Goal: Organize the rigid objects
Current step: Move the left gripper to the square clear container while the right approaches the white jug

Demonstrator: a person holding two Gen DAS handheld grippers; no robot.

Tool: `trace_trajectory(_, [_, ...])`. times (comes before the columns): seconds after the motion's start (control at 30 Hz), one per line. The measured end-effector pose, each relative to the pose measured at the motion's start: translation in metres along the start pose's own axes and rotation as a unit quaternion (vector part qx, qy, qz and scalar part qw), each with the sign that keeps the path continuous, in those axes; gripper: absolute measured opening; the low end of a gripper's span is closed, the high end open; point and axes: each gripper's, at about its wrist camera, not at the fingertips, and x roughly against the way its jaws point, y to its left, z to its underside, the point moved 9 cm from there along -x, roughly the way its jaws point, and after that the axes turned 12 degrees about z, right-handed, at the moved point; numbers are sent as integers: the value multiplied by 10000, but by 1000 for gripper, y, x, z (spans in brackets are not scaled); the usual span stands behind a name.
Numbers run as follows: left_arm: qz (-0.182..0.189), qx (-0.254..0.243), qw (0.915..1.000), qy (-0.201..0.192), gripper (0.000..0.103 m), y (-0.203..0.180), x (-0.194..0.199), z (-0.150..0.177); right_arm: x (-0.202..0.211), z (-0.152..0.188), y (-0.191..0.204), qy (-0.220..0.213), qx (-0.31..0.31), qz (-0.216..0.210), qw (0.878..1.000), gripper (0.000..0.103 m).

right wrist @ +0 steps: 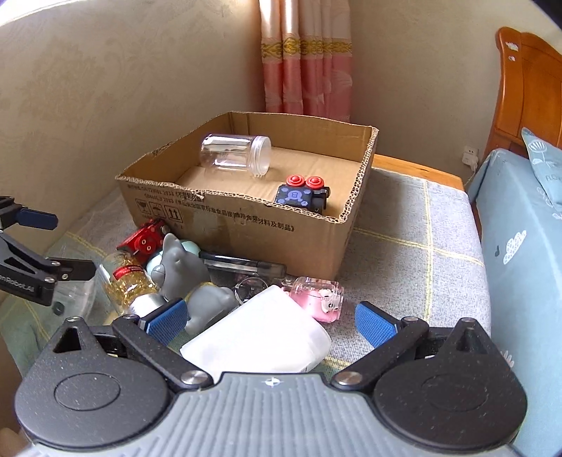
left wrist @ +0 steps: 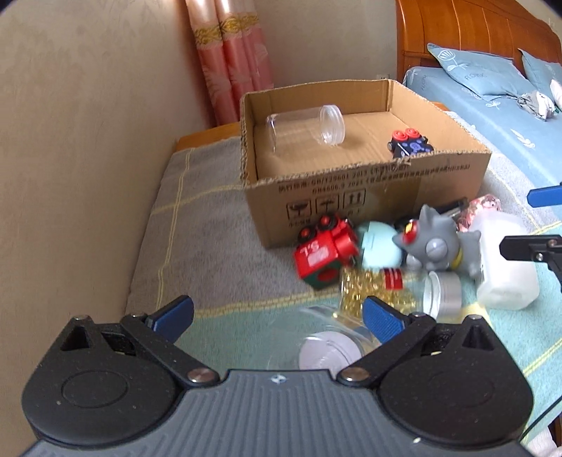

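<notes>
both grippers were in view over a table covered by a checked grey-and-green cloth [right wrist: 421, 225]. left gripper [left wrist: 277, 316]: jaws open, holding nothing; a clear jar with a white lid [left wrist: 326, 351] lay low between its blue pads, blurred, contact not determinable. right gripper [right wrist: 270, 321]: jaws open, nothing clamped; a white translucent plastic container [right wrist: 260, 337] lay on its side between the fingers, with the left pad just beside it. cardboard box [right wrist: 246, 225] stood open at the far side of the table near the wall and the pink curtain [right wrist: 305, 59]. inside the box: a clear plastic jar [right wrist: 235, 154] on its side at the back, and a dark toy block with two red buttons [right wrist: 304, 195] near the front wall, the two well apart. remaining items were heaped in front of the box: red toy train car [left wrist: 325, 246] tipped over, touching the box front; pale teal round object [left wrist: 379, 246] just beside it; grey cat-like figurine [left wrist: 435, 242] against the teal object; jar of gold-coloured pieces with a red label [right wrist: 130, 281] on its side near the figurine; small silver tin [left wrist: 442, 291] by the jar; dark pen-like tube [right wrist: 242, 265] lying along the box base; pink transparent case [right wrist: 316, 298] beside the white container. to the right, a bed with blue bedding [left wrist: 491, 105] and a wooden headboard [left wrist: 474, 31].
</notes>
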Motion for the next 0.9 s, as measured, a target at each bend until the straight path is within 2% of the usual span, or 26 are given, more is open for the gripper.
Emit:
trace_trajectory(0.17, [349, 244, 9991, 20, 102, -4, 7, 19, -7, 1, 8, 80, 27, -255, 9996, 103])
trace_trajectory(0.43, [397, -130, 9990, -144, 102, -22, 27, 29, -16, 10, 19, 373, 157, -500, 9979, 103])
trace_trajectory(0.63, [586, -147, 9981, -105, 102, -27, 30, 38, 6, 42, 33, 771, 474, -577, 9942, 103])
trace_trajectory(0.7, [641, -206, 9977, -65, 102, -32, 27, 41, 12, 55, 40, 845, 543, -495, 9937, 103])
trace_trajectory(0.9, [740, -231, 9970, 19, 102, -40, 17, 45, 6, 72, 48, 794, 358, 224, 9959, 103])
